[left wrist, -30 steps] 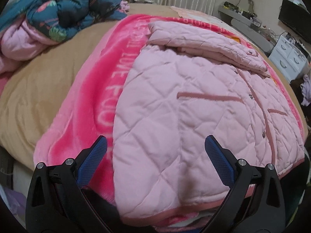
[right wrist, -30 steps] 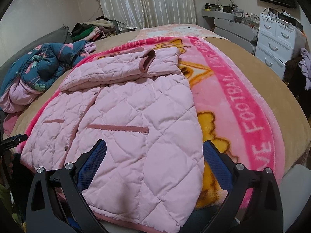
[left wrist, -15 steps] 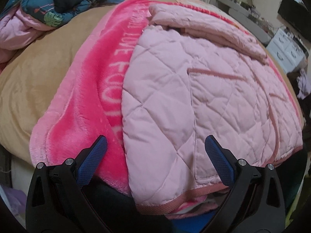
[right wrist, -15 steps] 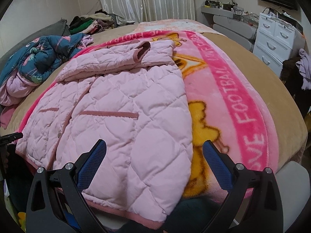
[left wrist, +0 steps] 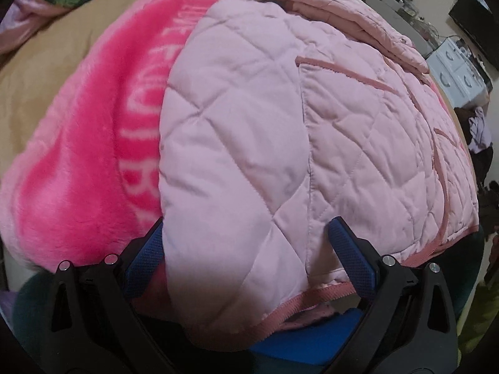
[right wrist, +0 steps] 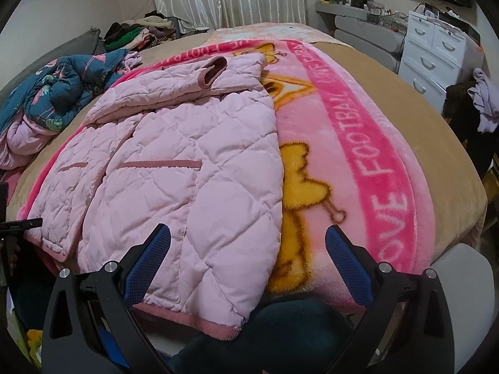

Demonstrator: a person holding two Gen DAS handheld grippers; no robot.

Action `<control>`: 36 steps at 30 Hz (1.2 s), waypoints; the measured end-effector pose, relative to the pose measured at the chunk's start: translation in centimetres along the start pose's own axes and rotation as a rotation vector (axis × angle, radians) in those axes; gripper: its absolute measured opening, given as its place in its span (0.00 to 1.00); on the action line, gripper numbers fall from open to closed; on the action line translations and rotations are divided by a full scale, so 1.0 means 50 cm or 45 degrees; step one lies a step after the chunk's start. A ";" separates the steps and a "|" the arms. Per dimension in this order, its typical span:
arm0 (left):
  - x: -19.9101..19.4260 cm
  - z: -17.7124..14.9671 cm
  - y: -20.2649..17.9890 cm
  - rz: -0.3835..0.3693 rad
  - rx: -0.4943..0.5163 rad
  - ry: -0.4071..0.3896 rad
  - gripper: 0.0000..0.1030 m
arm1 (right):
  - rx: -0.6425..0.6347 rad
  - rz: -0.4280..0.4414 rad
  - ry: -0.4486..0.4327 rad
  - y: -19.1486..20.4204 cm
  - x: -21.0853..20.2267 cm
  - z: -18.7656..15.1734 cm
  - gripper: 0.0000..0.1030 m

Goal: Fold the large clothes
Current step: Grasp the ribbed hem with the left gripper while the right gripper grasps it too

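A pale pink quilted jacket (left wrist: 280, 124) lies flat on a bright pink blanket (left wrist: 87, 143) on the bed, sleeves folded across its top. My left gripper (left wrist: 246, 243) is open, its jaws on either side of the jacket's near left hem corner. In the right wrist view the same jacket (right wrist: 187, 180) lies left of centre. My right gripper (right wrist: 246, 252) is open just above the jacket's near right hem corner, touching nothing that I can see.
The blanket (right wrist: 358, 155) with yellow figures and white lettering covers a tan bedspread (right wrist: 436, 131). A blue floral quilt (right wrist: 62, 93) is bunched at the far left. White drawers (right wrist: 436, 50) stand at the right. Clothes (right wrist: 137, 34) are piled by the curtain.
Both grippers have moved down and closer to the jacket's near hem. The left one now has the hem corner between its open jaws. The jacket has not moved.
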State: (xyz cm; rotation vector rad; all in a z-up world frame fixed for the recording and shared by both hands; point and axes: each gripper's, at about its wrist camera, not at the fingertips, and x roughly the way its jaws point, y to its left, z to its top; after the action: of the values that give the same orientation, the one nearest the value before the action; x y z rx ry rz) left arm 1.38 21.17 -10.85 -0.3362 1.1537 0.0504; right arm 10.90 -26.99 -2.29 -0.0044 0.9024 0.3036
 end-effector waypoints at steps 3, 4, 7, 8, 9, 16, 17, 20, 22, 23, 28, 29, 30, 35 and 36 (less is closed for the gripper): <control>0.000 -0.001 0.003 -0.013 -0.004 -0.013 0.91 | -0.002 0.014 0.047 -0.005 0.006 -0.005 0.96; -0.001 -0.002 0.004 -0.021 -0.004 -0.019 0.89 | -0.003 0.020 0.069 -0.007 0.009 -0.007 0.96; -0.007 -0.006 0.004 -0.046 -0.006 -0.044 0.71 | -0.013 0.020 0.109 -0.011 0.014 -0.016 0.96; -0.010 -0.005 0.002 -0.054 -0.002 -0.052 0.59 | -0.015 0.023 0.132 -0.013 0.017 -0.021 0.96; -0.016 -0.005 0.001 -0.073 -0.002 -0.066 0.47 | -0.016 0.019 0.137 -0.013 0.017 -0.023 0.96; -0.053 0.003 -0.019 -0.088 0.049 -0.156 0.16 | -0.005 0.093 0.243 0.002 0.040 -0.050 0.96; -0.060 0.004 -0.020 -0.097 0.052 -0.171 0.14 | -0.009 0.097 0.258 0.008 0.045 -0.053 0.96; -0.079 0.010 -0.020 -0.126 0.049 -0.207 0.12 | 0.000 0.115 0.311 0.023 0.067 -0.063 0.96; -0.094 0.016 -0.023 -0.146 0.054 -0.233 0.11 | 0.024 0.117 0.346 0.027 0.086 -0.067 0.96; -0.098 0.019 -0.027 -0.149 0.058 -0.243 0.11 | 0.035 0.119 0.360 0.027 0.095 -0.068 0.96; -0.132 0.029 -0.043 -0.163 0.075 -0.319 0.10 | 0.222 0.244 0.431 0.002 0.139 -0.085 0.89; -0.137 0.030 -0.047 -0.160 0.087 -0.332 0.10 | 0.237 0.268 0.431 0.001 0.139 -0.087 0.79; -0.141 0.030 -0.051 -0.156 0.097 -0.341 0.10 | 0.234 0.276 0.417 0.002 0.133 -0.088 0.72; -0.147 0.034 -0.058 -0.172 0.113 -0.367 0.09 | 0.086 0.269 0.301 0.033 0.074 -0.079 0.25; -0.150 0.033 -0.059 -0.168 0.121 -0.373 0.09 | 0.075 0.271 0.273 0.034 0.062 -0.076 0.21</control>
State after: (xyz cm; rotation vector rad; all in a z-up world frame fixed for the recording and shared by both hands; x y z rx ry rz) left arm 0.38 19.82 -2.82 -0.3087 0.8390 -0.0693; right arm 9.33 -25.07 -6.82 0.1159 1.1271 0.4812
